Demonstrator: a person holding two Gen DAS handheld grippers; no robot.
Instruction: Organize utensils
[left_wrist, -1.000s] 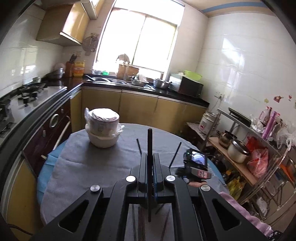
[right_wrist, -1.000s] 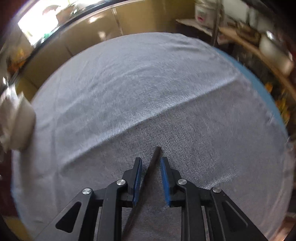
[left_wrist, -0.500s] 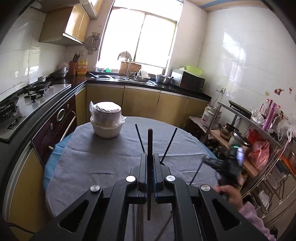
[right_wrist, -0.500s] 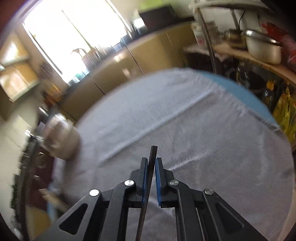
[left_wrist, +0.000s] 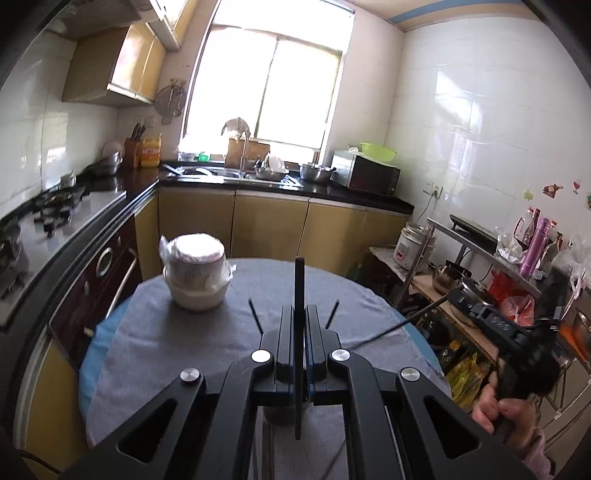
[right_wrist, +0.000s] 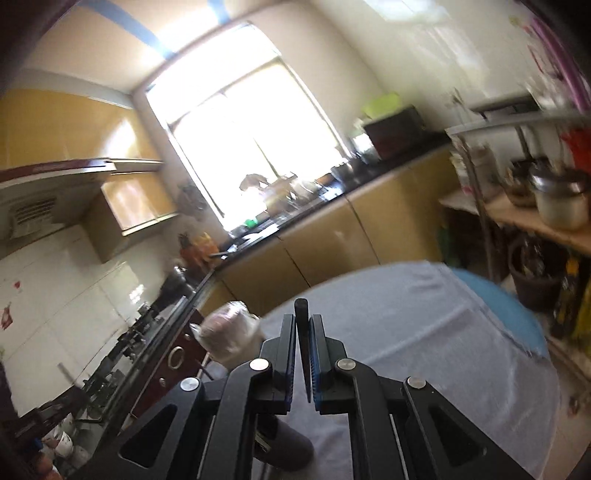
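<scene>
The left gripper is clamped on a black chopstick, which runs straight up between its pads and pokes out beyond the fingertips, its lower end hanging below the jaws toward the camera. Just under and ahead of this gripper, the tips of two more thin black sticks fan out to either side from behind the fingers; what they stand in is mostly hidden by the gripper body. Further ahead and to the left sits a stack of white bowls wrapped in plastic on the round table with its grey cloth. Off to the right of the left gripper, the right gripper is held in a hand beyond the table edge, and it too is closed on a black chopstick, pinched between blue pads with the blunt end sticking out past the fingertips. In the left wrist view this stick slants down toward the cloth. Ahead of the right gripper lies the table; a dark cylindrical holder shows low beneath its fingers.
</scene>
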